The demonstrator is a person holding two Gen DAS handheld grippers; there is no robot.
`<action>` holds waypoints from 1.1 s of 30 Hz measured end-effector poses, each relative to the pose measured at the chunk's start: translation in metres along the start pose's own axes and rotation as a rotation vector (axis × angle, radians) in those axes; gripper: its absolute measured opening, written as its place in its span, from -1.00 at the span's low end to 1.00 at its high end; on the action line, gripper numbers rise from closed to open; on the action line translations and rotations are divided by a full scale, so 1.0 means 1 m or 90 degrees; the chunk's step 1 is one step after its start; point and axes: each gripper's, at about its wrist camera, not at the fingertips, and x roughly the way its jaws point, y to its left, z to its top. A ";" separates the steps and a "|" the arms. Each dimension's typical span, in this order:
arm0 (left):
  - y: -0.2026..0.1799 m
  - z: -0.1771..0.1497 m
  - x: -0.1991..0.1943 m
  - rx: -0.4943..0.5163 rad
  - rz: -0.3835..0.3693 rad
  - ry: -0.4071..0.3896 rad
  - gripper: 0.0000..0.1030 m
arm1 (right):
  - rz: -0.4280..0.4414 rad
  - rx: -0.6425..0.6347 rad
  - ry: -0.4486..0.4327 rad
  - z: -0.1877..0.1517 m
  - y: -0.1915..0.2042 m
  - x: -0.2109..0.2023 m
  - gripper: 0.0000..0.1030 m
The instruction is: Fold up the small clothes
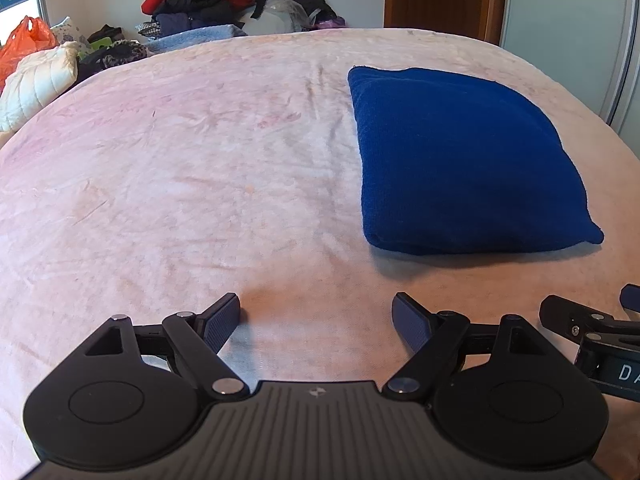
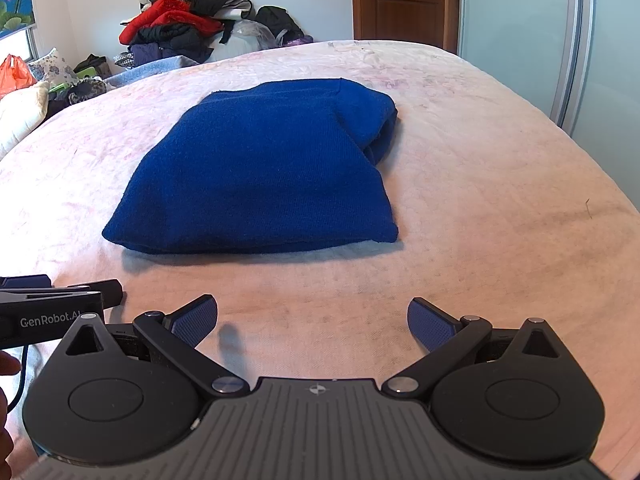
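A dark blue knitted garment lies folded into a thick rectangle on the pink bed cover. In the right wrist view it sits straight ahead, with layered edges showing at its far right end. My left gripper is open and empty, near the bed's front, with the garment ahead to its right. My right gripper is open and empty, a short way in front of the garment's near edge. The two grippers are side by side; the right one shows at the left view's edge.
A pile of clothes in red, black and blue lies behind the bed's far edge. A white quilted item and an orange bag sit at the far left. A wooden door and a sliding wardrobe panel stand at the right.
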 end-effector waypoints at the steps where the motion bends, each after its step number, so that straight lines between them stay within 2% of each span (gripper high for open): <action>1: 0.000 0.000 0.000 0.000 0.000 0.000 0.62 | 0.000 0.000 0.000 0.000 0.000 0.000 0.98; 33: 0.000 -0.001 0.000 0.001 0.003 0.000 0.63 | 0.000 -0.004 0.001 -0.001 0.000 0.002 0.98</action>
